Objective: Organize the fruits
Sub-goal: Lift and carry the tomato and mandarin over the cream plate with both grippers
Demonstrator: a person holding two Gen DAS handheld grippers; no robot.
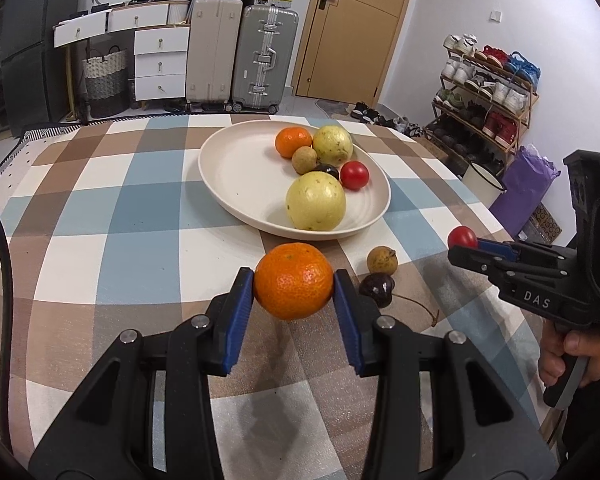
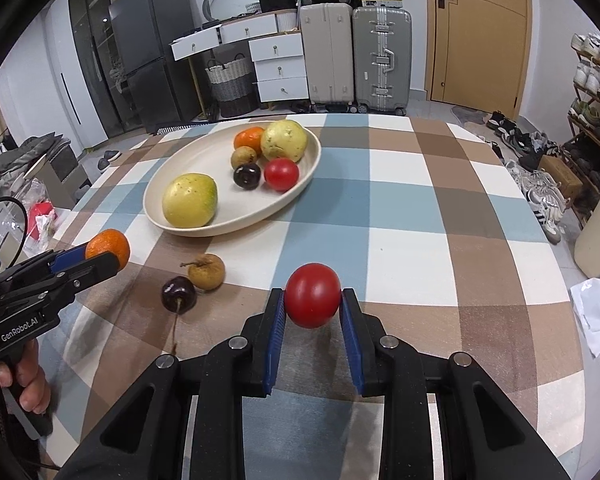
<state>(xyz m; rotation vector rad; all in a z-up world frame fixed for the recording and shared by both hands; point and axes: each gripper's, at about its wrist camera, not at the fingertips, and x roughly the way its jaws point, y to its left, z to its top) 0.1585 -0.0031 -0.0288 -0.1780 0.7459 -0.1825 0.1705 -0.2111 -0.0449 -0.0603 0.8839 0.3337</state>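
My left gripper [image 1: 294,286] is shut on an orange mandarin [image 1: 293,281] and holds it above the checked tablecloth, in front of the cream plate [image 1: 236,184]. My right gripper [image 2: 313,300] is shut on a red tomato [image 2: 313,295]. Each gripper shows in the other's view, the right gripper [image 1: 462,242] with its tomato and the left gripper [image 2: 106,256] with its mandarin. The plate [image 2: 204,152] holds two yellow-green fruits, a mandarin, a brown longan, a dark cherry and a red tomato. A loose longan [image 2: 208,271] and a dark cherry [image 2: 179,294] lie on the cloth between the grippers.
The round table's edge runs close on the right, with a white bucket [image 2: 598,236] and a shoe rack [image 1: 488,92] beyond it. Suitcases, drawers and a door stand behind the table. A black cable [image 1: 6,280] hangs at the far left.
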